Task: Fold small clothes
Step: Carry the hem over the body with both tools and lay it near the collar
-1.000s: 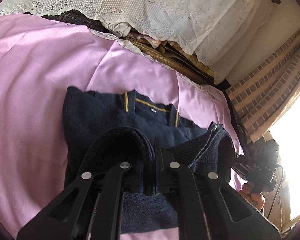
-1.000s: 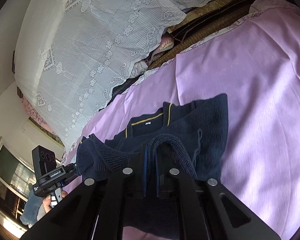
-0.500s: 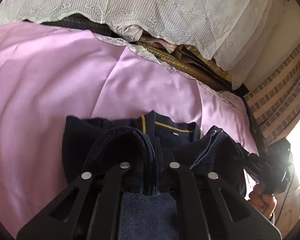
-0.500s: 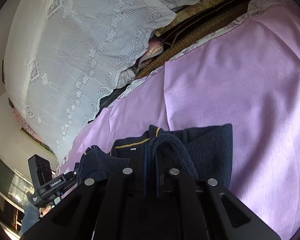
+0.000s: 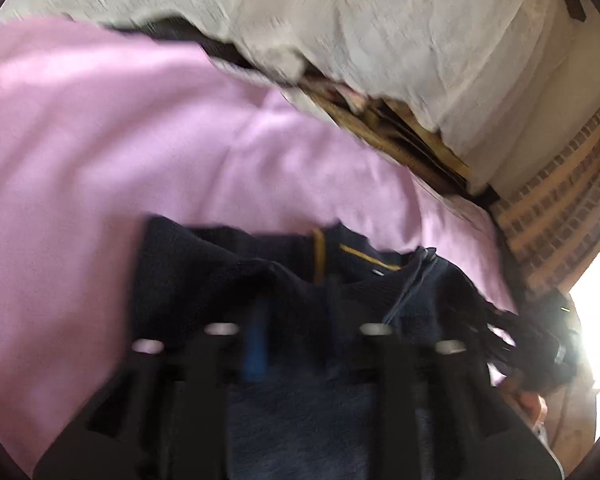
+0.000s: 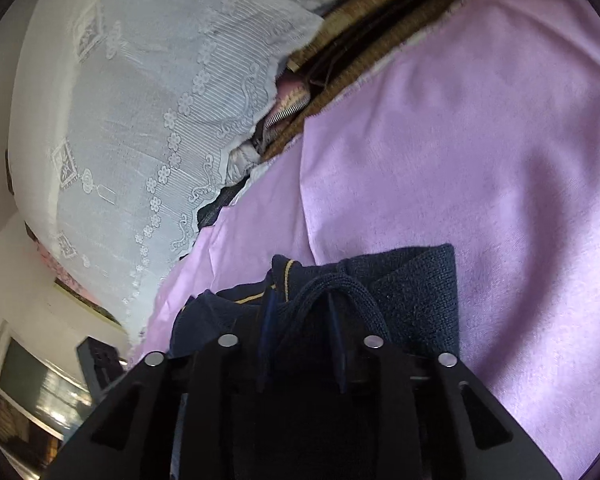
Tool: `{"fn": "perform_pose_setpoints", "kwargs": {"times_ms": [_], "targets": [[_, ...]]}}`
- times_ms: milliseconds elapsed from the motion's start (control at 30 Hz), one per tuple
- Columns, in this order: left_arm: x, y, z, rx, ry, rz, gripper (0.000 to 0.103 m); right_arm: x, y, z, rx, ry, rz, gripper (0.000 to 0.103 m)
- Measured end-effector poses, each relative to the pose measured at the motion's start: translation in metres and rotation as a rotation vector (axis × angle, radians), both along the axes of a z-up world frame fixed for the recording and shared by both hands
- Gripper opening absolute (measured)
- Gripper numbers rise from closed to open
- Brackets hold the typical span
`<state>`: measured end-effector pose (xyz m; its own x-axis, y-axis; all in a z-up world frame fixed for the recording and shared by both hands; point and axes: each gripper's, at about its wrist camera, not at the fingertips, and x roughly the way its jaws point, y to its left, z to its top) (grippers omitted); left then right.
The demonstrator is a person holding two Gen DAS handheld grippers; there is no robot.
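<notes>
**Sweater let go as both jaws spread**

Sweater (image 6: 416,284) is down on the pink sheet (image 6: 480,152), hem brought up to the collar (image 5: 364,256) at twelve o'clock. My left gripper (image 5: 292,320) and right gripper (image 6: 300,320) have just been opening; knit lies loose between the spread jaws, no pinch now. I read this fold as laid, next I back out.

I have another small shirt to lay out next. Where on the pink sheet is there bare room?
The pink sheet is bare on the right of the navy sweater in the right wrist view, and on its left and beyond its collar in the left wrist view. It is crowded along the lace cloth, where brown mats pile up.
</notes>
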<state>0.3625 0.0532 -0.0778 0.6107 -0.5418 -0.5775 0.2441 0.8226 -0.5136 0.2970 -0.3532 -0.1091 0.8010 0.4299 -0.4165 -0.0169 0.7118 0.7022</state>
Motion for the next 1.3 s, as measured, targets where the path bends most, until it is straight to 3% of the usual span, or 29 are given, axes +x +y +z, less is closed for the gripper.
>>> {"fn": "perform_pose_setpoints", "kwargs": {"times_ms": [33,100,233,300,367,433,500,600,667,733,800,867,933,1033,1133,1200,1300], "targets": [[-0.005,0.004,0.005,0.004,-0.026,0.020,0.050,-0.007,0.003,0.006,-0.043,-0.030,-0.023,0.041],[-0.015,0.012,0.016,0.026,-0.088,0.085,0.068,-0.021,0.009,0.020,-0.134,-0.111,-0.075,0.045],[-0.023,0.015,0.027,0.026,-0.141,0.101,0.071,-0.042,0.027,0.042,-0.322,-0.255,-0.152,0.066],[-0.024,0.009,0.026,0.032,-0.140,0.073,0.073,-0.042,0.035,0.044,-0.354,-0.272,-0.121,0.076],[-0.031,-0.007,0.029,0.093,-0.176,0.032,0.075,-0.048,0.052,0.050,-0.438,-0.316,-0.092,0.091],[-0.042,-0.023,0.036,0.143,-0.241,-0.013,0.083,-0.058,0.067,0.058,-0.488,-0.398,-0.035,0.096],[-0.050,-0.033,0.040,0.152,-0.279,-0.064,0.093,-0.064,0.082,0.061,-0.496,-0.472,0.097,0.100],[-0.046,-0.047,0.034,0.168,-0.256,-0.148,0.096,-0.048,0.098,0.056,-0.494,-0.408,0.221,0.100],[-0.030,-0.051,0.024,0.178,-0.188,-0.154,0.096,-0.025,0.095,0.048,-0.416,-0.314,0.282,0.100],[-0.008,-0.049,0.013,0.208,-0.100,-0.093,0.096,0.005,0.087,0.033,-0.299,-0.174,0.317,0.099],[0.010,-0.037,0.004,0.190,-0.021,-0.020,0.096,0.021,0.075,0.019,-0.246,-0.068,0.229,0.099],[0.015,-0.022,0.002,0.073,0.011,0.002,0.096,0.017,0.054,0.018,-0.172,-0.102,0.095,0.099],[0.012,-0.017,0.004,0.057,0.001,0.022,0.096,0.007,0.034,0.017,-0.133,-0.123,-0.045,0.099],[-0.006,-0.011,0.015,0.132,-0.093,0.104,0.096,0.004,0.023,0.011,-0.052,-0.125,-0.048,0.099],[-0.016,-0.001,0.026,-0.017,-0.145,0.016,0.098,-0.004,0.037,0.017,-0.106,-0.163,0.018,0.099],[-0.014,-0.006,0.025,-0.073,-0.136,-0.058,0.098,-0.006,0.051,0.017,-0.144,-0.152,0.090,0.099],[0.001,-0.024,0.012,-0.010,-0.061,-0.129,0.098,0.010,0.063,0.006,-0.216,-0.036,0.122,0.099]]}}
